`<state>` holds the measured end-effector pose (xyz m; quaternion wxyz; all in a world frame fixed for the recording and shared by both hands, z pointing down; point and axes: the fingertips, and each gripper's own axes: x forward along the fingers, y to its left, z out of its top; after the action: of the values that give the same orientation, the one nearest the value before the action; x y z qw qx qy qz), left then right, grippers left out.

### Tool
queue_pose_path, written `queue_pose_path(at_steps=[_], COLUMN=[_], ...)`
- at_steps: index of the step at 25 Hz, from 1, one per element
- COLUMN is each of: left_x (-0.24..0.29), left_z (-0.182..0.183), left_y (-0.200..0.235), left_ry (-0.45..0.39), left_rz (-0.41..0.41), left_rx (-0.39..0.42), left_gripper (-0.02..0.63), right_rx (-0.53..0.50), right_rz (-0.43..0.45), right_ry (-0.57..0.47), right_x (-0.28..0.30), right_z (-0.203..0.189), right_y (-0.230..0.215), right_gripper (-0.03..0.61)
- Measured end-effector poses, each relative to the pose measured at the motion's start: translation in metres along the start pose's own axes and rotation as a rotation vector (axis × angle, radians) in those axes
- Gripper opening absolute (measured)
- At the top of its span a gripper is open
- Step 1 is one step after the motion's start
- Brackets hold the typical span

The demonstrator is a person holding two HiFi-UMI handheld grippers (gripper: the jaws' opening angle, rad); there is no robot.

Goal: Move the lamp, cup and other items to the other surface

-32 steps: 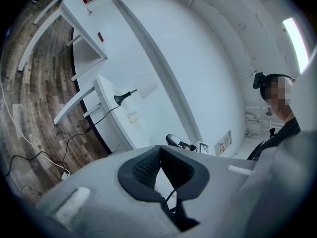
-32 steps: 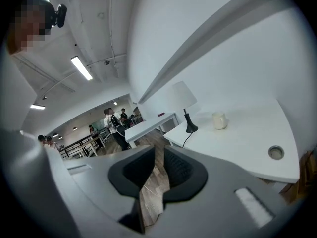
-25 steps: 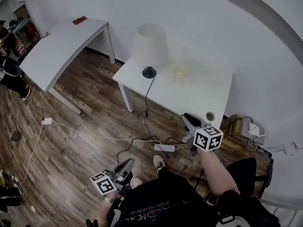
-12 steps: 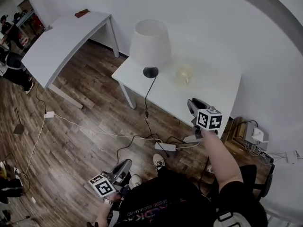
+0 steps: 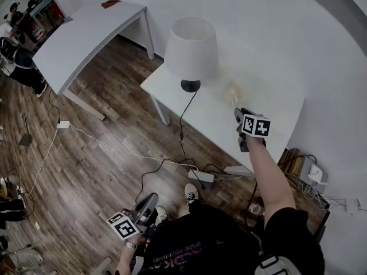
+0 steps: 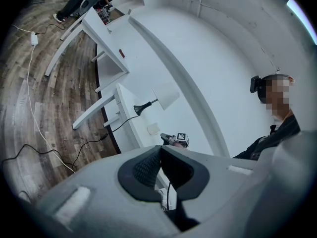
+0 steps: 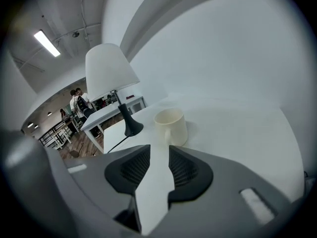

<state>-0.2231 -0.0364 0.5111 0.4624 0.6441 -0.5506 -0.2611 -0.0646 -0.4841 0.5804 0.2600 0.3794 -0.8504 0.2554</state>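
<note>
A lamp (image 5: 191, 47) with a white shade and a black foot stands on the small white table (image 5: 275, 110). To its right sits a cream cup (image 5: 233, 90). My right gripper (image 5: 241, 114) hangs over the table just short of the cup. In the right gripper view the cup (image 7: 171, 127) is straight ahead of the right gripper (image 7: 159, 152), handle toward me. Its jaws are open and have just been opening, with nothing between them. My left gripper (image 5: 150, 202) is low by my legs over the floor. In its own view the left gripper (image 6: 159, 150) is shut and empty.
A long white table (image 5: 86, 33) stands at the back left with a small brown object (image 5: 110, 3) on its far end. The lamp's cord runs down to a power strip (image 5: 200, 176) and cables on the wood floor. A white wall backs the small table. People stand at the far left (image 5: 26, 67).
My right gripper has moved from the table's front edge to over the tabletop, close to the cup. The left gripper has stayed low by my legs.
</note>
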Motion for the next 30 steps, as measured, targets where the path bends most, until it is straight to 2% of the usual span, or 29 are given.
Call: queue_pose_path(at_steps=[18,23,25,30], left_x=[0.021,0.022,0.02,0.02], left_z=[-0.007,-0.008,-0.008,-0.011], left_y=[0.003,0.003,0.004,0.004], left_ry=[-0.016,-0.018,-0.023,-0.024], left_rz=[0.064,0.069,0.072,0.069], left_rx=[-0.02,-0.022,-0.027,-0.03], left_gripper=[-0.003,-0.003,-0.003,-0.003], right_rx=[0.005,-0.008,-0.024,-0.07], right_rz=[-0.011,-0.024,-0.035,-0.06], right_ry=[0.143,0.174,0.181,0.177], right_x=[0.076,0.08,0.08,0.079], right_z=[0.004,0.005,0.005,0.005], right_y=[-0.021,-0.024,-0.025,-0.026], right_gripper=[0.15,0.129,0.075,0.06])
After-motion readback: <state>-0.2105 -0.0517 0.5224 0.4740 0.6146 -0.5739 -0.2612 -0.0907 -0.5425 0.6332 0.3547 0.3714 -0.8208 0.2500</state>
